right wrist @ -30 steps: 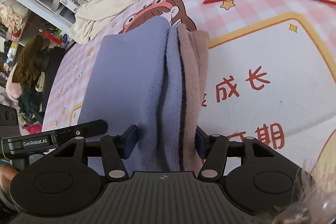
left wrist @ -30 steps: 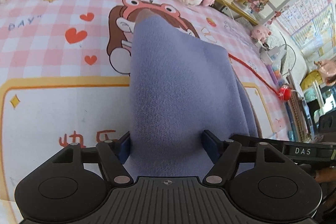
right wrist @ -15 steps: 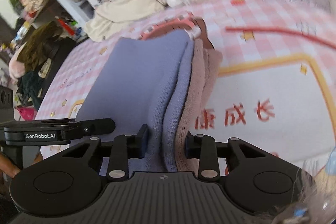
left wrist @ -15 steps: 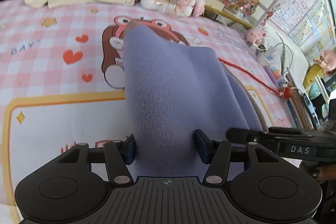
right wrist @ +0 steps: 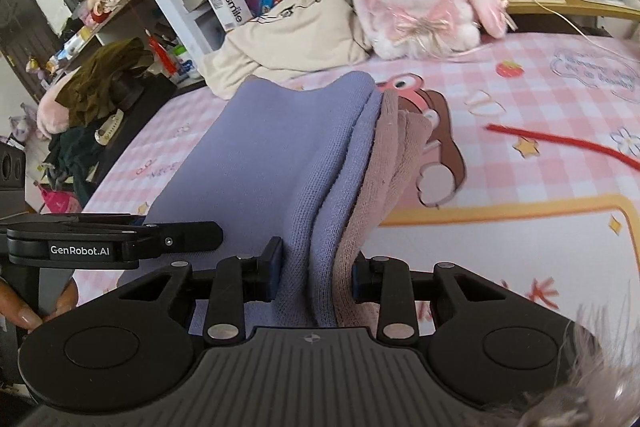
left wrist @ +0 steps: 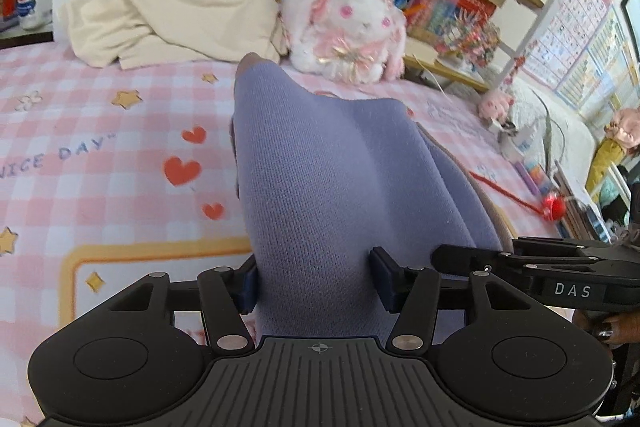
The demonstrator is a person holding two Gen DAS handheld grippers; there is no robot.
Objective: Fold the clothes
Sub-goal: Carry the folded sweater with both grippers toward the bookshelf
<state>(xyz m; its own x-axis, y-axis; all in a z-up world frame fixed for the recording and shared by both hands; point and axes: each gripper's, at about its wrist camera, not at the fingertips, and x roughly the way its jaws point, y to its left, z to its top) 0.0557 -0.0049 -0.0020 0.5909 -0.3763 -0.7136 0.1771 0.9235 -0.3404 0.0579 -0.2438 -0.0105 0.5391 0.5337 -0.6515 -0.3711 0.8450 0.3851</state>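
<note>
Two tongs clamped one folded garment: the left gripper [left wrist: 314, 281] pinched the purple knit [left wrist: 340, 187], and the right gripper [right wrist: 316, 277] squeezed its stacked purple and mauve layers [right wrist: 320, 167]. Held side by side above the pink checked bedspread [left wrist: 100, 155], they probably kept the folds together.

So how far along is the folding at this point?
The purple garment is already doubled into several layers, with a pinkish layer showing at its edge. Both the left gripper and right gripper clamp it, held above the bed. Laying it down remains; the cream garment looks unfolded.
</note>
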